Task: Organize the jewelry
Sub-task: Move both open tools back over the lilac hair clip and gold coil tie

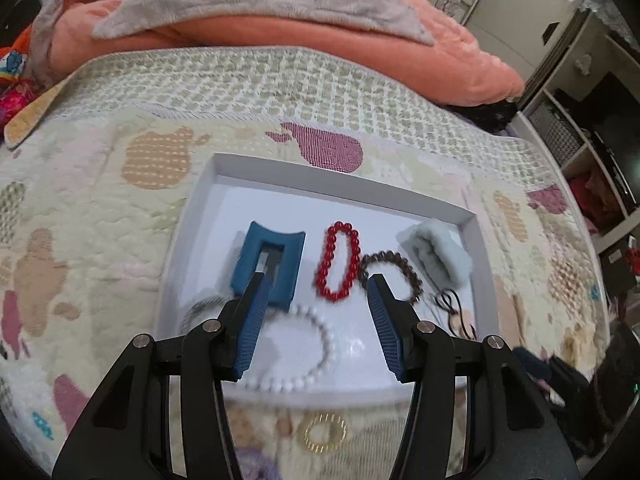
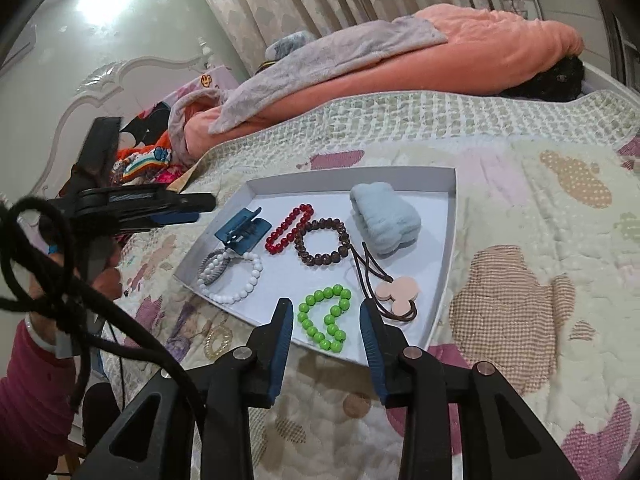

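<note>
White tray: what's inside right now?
White tray holds a blue hair clip, white, red, brown and green bead bracelets, a fluffy scrunchie, a hair tie. Nothing visibly covered.

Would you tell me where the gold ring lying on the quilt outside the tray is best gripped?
Grip the gold ring across one side of its band, from above. It lies flat on the quilt near the tray, and its open centre leaves room for one finger inside.

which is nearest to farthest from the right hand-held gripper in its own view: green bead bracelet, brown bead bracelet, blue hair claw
1. Green bead bracelet, right between the right hand-held gripper fingers, untouched.
2. Brown bead bracelet, mid-tray, beyond it.
3. Blue hair claw, far left of the tray.
</note>
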Motion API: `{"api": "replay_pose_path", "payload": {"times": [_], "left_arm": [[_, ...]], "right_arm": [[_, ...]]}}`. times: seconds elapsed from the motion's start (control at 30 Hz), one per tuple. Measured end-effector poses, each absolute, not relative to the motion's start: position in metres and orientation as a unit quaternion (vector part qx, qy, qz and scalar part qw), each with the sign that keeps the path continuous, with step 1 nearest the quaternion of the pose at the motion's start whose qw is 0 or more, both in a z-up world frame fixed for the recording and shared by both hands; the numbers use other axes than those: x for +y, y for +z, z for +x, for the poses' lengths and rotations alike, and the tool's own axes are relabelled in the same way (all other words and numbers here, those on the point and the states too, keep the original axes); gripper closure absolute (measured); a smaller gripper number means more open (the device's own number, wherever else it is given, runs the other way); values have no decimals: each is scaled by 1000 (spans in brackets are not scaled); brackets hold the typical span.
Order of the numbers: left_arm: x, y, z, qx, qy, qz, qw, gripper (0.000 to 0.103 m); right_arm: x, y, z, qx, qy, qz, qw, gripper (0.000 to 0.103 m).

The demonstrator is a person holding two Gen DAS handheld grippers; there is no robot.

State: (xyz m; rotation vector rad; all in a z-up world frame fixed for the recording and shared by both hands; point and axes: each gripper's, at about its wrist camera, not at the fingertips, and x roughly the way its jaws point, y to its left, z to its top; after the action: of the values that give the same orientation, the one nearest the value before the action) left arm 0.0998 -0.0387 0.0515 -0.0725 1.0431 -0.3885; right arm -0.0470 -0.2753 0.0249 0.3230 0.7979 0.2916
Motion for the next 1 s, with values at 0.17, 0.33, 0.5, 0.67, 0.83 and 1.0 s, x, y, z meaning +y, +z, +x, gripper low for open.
{"api": "replay_pose_path", "payload": {"times": [0.17, 0.33, 0.5, 0.67, 0.83, 1.0], "left_arm": [[-16, 69, 69, 484, -189, -27, 854, 52], [4, 71, 43, 483, -193, -29, 854, 52], [24, 65, 24, 489, -191, -37, 850, 52], [52, 60, 8, 497, -179, -54, 847, 52], [80, 55, -7, 503, -156, -68, 847, 52], [96, 46, -21, 506, -141, -73, 848, 52]], "right_arm": [[-276, 38, -64, 379, 139, 137, 905, 70], [-284, 49, -83, 376, 125, 121, 910, 69], [-299, 57, -101, 377, 102, 112, 914, 67], [-311, 52, -114, 385, 89, 115, 911, 67], [-307, 43, -120, 393, 99, 121, 906, 66], [-291, 35, -116, 403, 115, 116, 900, 66]]}}
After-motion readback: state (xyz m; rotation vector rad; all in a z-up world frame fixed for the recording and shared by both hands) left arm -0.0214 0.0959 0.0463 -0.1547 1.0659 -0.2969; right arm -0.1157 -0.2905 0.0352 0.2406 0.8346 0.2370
